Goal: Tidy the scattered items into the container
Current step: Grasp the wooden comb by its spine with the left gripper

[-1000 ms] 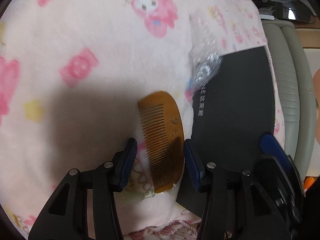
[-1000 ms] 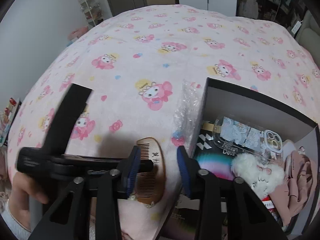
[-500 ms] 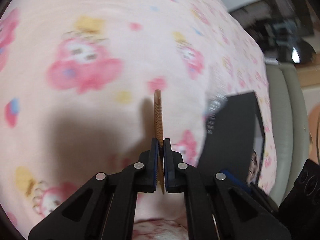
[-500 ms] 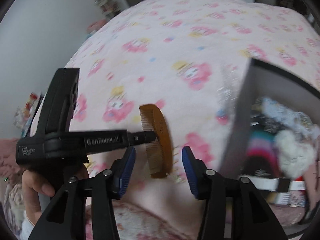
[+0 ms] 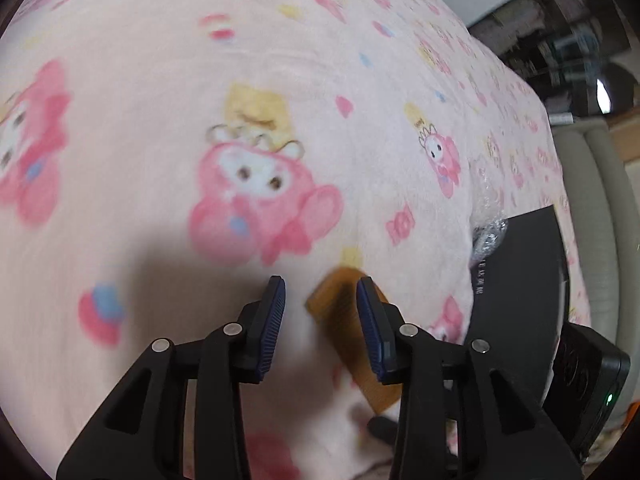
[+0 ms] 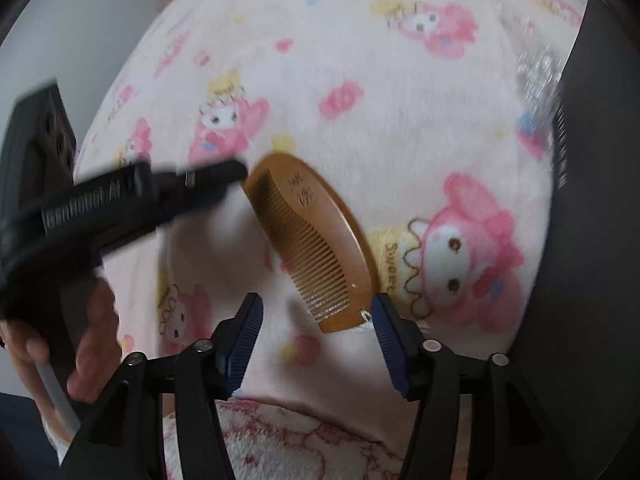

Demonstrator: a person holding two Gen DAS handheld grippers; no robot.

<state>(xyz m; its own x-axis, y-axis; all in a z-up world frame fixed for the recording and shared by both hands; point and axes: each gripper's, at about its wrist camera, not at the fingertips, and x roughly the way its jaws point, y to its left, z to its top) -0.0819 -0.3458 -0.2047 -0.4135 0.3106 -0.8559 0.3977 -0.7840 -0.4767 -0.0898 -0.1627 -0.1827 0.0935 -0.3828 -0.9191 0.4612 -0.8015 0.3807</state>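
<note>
A brown wooden comb (image 6: 316, 240) lies flat on the pink cartoon-print blanket (image 6: 360, 60). In the left wrist view the comb (image 5: 344, 320) shows blurred between and below the fingers. My left gripper (image 5: 320, 320) is open and holds nothing; in the right wrist view it (image 6: 224, 174) sits just left of the comb's far end. My right gripper (image 6: 318, 336) is open, its jaws straddling the comb's near end. The black box (image 5: 520, 300) stands to the right; its wall (image 6: 592, 200) fills the right edge of the right wrist view.
A crinkled clear plastic wrapper (image 5: 488, 232) lies on the blanket against the box's far corner, also in the right wrist view (image 6: 536, 76). A grey-green ribbed chair (image 5: 592, 240) stands beyond the bed's right side. A hand (image 6: 92, 352) grips the left tool.
My left gripper was shut on the comb, holding it on edge; it has opened and the comb lies flat on the blanket. My right gripper has moved in over the comb's near end.
</note>
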